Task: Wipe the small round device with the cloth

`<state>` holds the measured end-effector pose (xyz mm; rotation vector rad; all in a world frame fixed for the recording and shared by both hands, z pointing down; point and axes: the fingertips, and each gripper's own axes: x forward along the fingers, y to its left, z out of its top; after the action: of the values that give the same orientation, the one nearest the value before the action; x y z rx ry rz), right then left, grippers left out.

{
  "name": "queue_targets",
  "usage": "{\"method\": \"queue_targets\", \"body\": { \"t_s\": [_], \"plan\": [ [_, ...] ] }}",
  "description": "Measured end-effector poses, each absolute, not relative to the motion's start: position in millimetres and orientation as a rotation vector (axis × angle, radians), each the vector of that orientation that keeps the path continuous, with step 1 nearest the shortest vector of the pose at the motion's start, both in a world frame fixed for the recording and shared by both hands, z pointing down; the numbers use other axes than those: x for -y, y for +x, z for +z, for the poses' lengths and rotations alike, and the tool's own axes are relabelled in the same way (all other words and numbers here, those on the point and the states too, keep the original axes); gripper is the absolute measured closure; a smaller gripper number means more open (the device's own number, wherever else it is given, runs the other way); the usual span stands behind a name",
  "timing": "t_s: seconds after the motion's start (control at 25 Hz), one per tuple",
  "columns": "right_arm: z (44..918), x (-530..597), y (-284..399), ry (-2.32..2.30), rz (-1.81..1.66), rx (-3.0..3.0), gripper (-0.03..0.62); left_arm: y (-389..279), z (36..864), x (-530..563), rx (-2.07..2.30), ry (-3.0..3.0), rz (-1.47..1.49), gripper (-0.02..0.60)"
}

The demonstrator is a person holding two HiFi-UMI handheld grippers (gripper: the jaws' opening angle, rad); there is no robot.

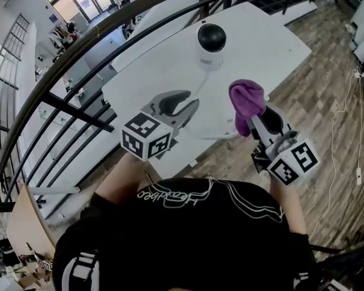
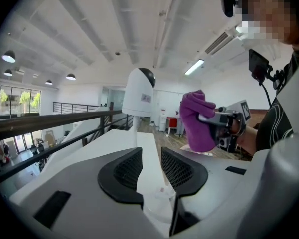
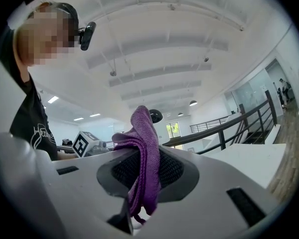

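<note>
White-bodied with a glossy black dome on top, the small round device [image 1: 212, 44] stands upright near the middle of the white counter [image 1: 279, 47], beyond both tools. The left tool [image 1: 183, 102] hovers over the counter's near part, its jaws apart with nothing between them. To its right, the right tool [image 1: 259, 115] is clamped on a purple cloth [image 1: 246, 102], short of the device. A dark metal railing [image 1: 79, 59] curves past the counter's left and far edges, and a lower level shows beyond it. Wooden flooring [image 1: 327, 102] lies open to the right.
</note>
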<state>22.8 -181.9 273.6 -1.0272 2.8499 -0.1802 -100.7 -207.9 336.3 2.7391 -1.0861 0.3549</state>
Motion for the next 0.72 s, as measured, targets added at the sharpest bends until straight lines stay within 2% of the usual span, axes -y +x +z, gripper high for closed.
{"method": "queue_targets", "body": {
  "t_s": [0.32,0.72],
  "plan": [
    [273,196,5,-1.198,-0.114,-2.832,0.528,-109,379,254,0.908,2.733,0.478,0.460],
    [280,204,-21,-1.340,-0.027,-2.846,0.527,-105,399,264,0.710,2.765,0.479,0.462]
  ]
}}
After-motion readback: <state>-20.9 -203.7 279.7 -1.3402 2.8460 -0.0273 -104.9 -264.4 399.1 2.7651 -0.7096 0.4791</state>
